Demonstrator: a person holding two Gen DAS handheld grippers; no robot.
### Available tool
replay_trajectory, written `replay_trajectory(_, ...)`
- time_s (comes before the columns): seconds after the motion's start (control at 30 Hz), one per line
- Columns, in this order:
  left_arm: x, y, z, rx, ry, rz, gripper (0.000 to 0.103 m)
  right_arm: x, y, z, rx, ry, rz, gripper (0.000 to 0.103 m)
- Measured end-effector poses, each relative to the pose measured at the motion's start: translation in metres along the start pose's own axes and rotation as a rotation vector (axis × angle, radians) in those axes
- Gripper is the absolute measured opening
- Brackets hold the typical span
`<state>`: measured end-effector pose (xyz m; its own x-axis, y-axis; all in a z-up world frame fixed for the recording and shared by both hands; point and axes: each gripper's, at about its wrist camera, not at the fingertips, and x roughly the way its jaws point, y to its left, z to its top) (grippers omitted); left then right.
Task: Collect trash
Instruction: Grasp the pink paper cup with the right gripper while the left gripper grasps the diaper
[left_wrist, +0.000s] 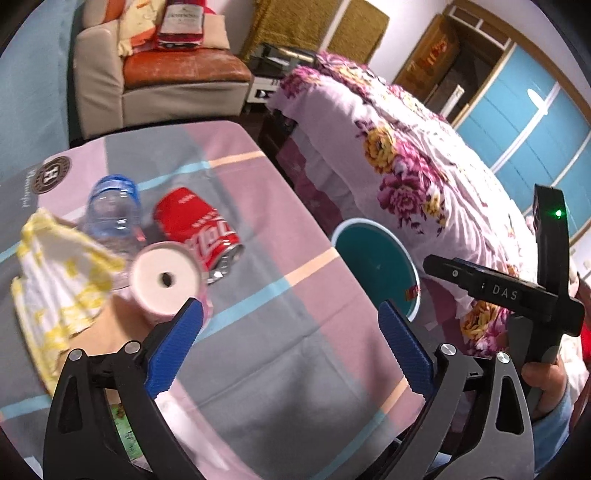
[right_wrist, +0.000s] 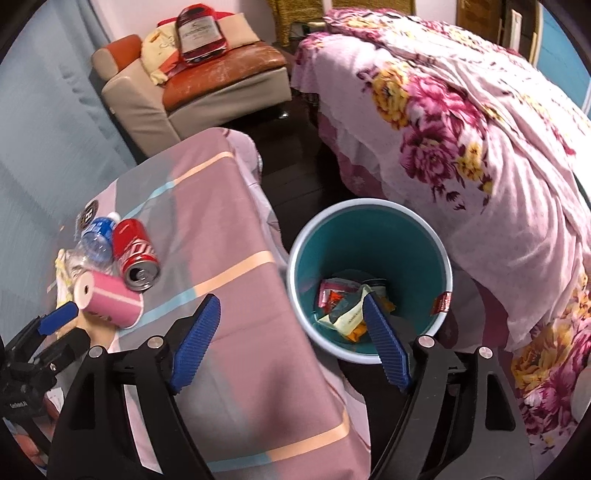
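On the plaid tablecloth lie a red cola can (left_wrist: 199, 229), a clear plastic bottle (left_wrist: 114, 210) with a blue label, a pink tissue roll (left_wrist: 166, 280) and a crumpled yellow-white wrapper (left_wrist: 55, 288). My left gripper (left_wrist: 290, 310) stands open and empty above the cloth, just right of the roll. My right gripper (right_wrist: 291, 301) is open and empty over the table edge and the teal bin (right_wrist: 369, 243). Several wrappers (right_wrist: 347, 302) lie in the bin's bottom. The can (right_wrist: 135, 254), bottle (right_wrist: 98, 240) and roll (right_wrist: 109, 299) also show in the right wrist view.
The bin (left_wrist: 373, 258) stands on the dark floor between the table (right_wrist: 240, 369) and a bed with a floral cover (right_wrist: 461, 147). An armchair (right_wrist: 207, 85) with a red box sits behind. A blue curtain (right_wrist: 44, 147) hangs at the left.
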<state>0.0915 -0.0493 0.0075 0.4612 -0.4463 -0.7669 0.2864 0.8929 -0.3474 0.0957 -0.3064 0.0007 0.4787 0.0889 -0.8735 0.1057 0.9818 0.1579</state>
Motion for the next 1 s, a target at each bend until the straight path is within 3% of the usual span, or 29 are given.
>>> replay_trajectory(0.3, -0.04, 0.06, -0.015, -0.12, -0.052, 0.041, 0.096, -0.006, 0.056, -0.004, -0.112, 0.015, 0.011, 0.076)
replay_trajectory(0.53, -0.071, 0.126, -0.033, -0.268, -0.1, 0.097, 0.096, 0.0, 0.118, -0.011, -0.23, 0.042, 0.055, 0.076)
replay_trajectory(0.77, -0.076, 0.18, -0.05, -0.399, -0.099, 0.143, 0.096, 0.015, 0.177, -0.02, -0.347, 0.063, 0.103, 0.076)
replay_trajectory(1.0, -0.069, 0.201, -0.053, -0.46, -0.084, 0.128, 0.096, 0.034, 0.214, -0.02, -0.403, 0.067, 0.13, 0.076)
